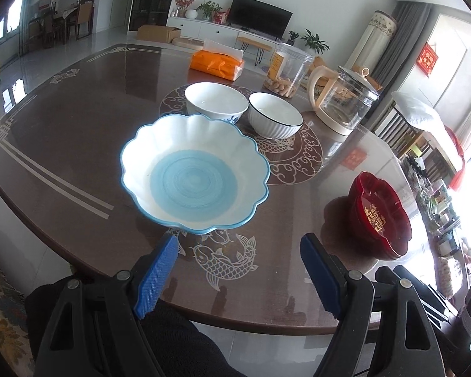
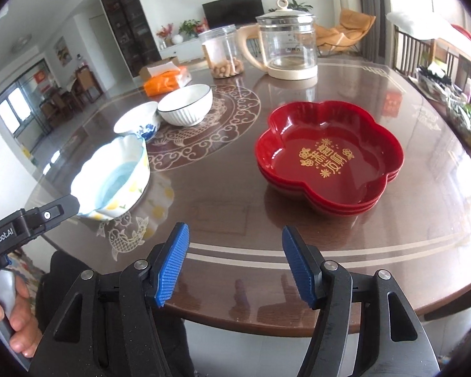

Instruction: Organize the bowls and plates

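Hovering spread and empty off the table (image 2: 329, 72) edge, both grippers, left (image 1: 238, 251) and right (image 2: 235, 242), are kept clear; scalloped blue bowl (image 1: 194, 172) sits left of stacked red plates (image 2: 329, 157), seemingly awaiting sorting.

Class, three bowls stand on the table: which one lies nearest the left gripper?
The wide scalloped white bowl with the blue centre, just ahead of the left gripper; the two smaller white bowls stand behind it.
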Motion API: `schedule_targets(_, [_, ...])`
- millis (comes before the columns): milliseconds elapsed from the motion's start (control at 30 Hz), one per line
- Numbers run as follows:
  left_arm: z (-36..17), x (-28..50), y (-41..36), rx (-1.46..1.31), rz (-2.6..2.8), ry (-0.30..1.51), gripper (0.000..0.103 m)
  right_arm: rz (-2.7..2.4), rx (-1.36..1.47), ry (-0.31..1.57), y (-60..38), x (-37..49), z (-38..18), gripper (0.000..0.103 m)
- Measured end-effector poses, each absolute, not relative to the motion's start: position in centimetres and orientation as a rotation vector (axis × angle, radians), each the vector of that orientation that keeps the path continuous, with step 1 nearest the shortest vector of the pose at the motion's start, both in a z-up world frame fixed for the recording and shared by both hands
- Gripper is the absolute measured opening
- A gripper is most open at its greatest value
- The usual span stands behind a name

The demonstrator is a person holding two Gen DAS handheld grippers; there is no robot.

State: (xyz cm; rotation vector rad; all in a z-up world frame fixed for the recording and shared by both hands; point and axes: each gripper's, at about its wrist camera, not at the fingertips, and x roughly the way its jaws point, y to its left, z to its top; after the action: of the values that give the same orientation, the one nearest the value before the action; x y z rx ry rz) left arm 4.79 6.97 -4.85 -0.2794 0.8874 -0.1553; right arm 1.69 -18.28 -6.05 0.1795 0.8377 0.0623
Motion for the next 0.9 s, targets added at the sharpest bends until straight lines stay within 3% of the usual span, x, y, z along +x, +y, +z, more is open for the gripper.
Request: schedule_targets(900, [-4.9, 4.4, 13.4, -0.337, -0.038, 0.881, 0.08, 0.185, 0.057, 0.902, -13.9, 1.8, -6.9, 0.069])
